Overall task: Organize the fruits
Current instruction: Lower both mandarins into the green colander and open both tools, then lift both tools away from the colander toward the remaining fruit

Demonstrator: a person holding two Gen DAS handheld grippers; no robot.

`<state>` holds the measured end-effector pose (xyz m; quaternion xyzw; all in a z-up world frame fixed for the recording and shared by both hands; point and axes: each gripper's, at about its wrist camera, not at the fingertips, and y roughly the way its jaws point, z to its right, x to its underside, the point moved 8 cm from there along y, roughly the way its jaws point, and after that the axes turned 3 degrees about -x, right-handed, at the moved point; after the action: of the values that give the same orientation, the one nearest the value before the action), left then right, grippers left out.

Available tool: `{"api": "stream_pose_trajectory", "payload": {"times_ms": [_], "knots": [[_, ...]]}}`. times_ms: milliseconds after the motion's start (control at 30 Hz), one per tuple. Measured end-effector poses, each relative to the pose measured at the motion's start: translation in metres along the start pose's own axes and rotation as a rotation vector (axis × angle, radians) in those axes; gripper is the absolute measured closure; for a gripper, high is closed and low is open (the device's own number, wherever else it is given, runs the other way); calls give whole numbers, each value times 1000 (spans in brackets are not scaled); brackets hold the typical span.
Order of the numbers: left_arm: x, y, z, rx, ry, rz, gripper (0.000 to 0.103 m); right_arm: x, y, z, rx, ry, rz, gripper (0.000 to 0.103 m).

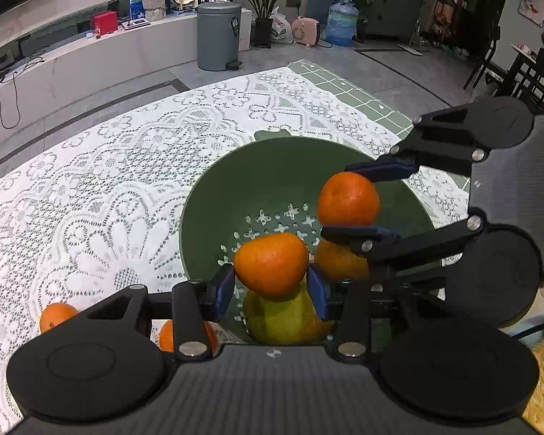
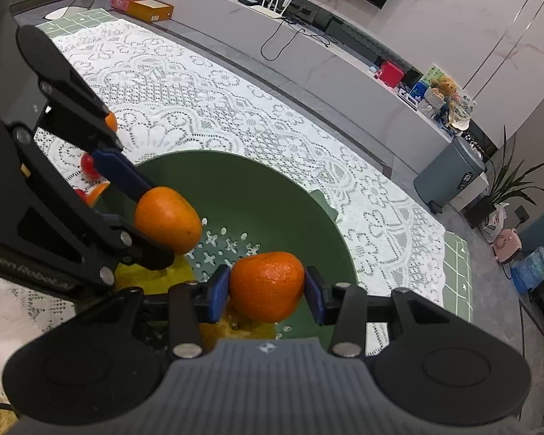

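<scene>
A green colander bowl [image 1: 257, 181] [image 2: 272, 195] sits on the lace tablecloth. Both grippers hang over it. My left gripper [image 1: 271, 282] [image 2: 152, 217] is shut on a mandarin [image 1: 271, 264] [image 2: 167, 219]. Beside it my right gripper [image 2: 266, 290] [image 1: 359, 201] is shut on a second mandarin [image 2: 266, 286] [image 1: 348, 199]. Under them in the bowl lie a yellow pear [image 1: 283, 320] [image 2: 152, 275] and another orange fruit [image 1: 341, 262], both partly hidden by the fingers.
Two oranges [image 1: 56, 315] [image 1: 167, 335] lie on the lace cloth [image 1: 90, 199] left of the bowl. In the right wrist view small red fruits [image 2: 89, 166] and an orange [image 2: 111, 121] lie behind the left gripper. A grey bin [image 1: 219, 36] stands on the floor beyond the table.
</scene>
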<state>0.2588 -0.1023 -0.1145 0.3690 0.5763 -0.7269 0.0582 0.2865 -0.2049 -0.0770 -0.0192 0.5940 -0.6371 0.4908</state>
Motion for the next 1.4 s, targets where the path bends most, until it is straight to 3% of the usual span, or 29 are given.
{"api": "stream_pose_trajectory", "payload": {"times_ms": [233,500,800,1200,1400], "knots": [[-6,9,-8,-17,-50,11,54,-2,12,-1,-7,-12,-8,61],[-9,18,-8,-61,-23,-2,57,-2,22,-4,-9,-35,-19,61],[-4,19,-6,-61,-8,-15,59,-2,26,-3,-22,-34,-41,60],[-7,-1,1,-63,-9,17,46,-5,14,3,-16,-22,-38,51],[-10,-19,3,-83,-1,45,45,-10,-1,4,0,8,-2,48]]}}
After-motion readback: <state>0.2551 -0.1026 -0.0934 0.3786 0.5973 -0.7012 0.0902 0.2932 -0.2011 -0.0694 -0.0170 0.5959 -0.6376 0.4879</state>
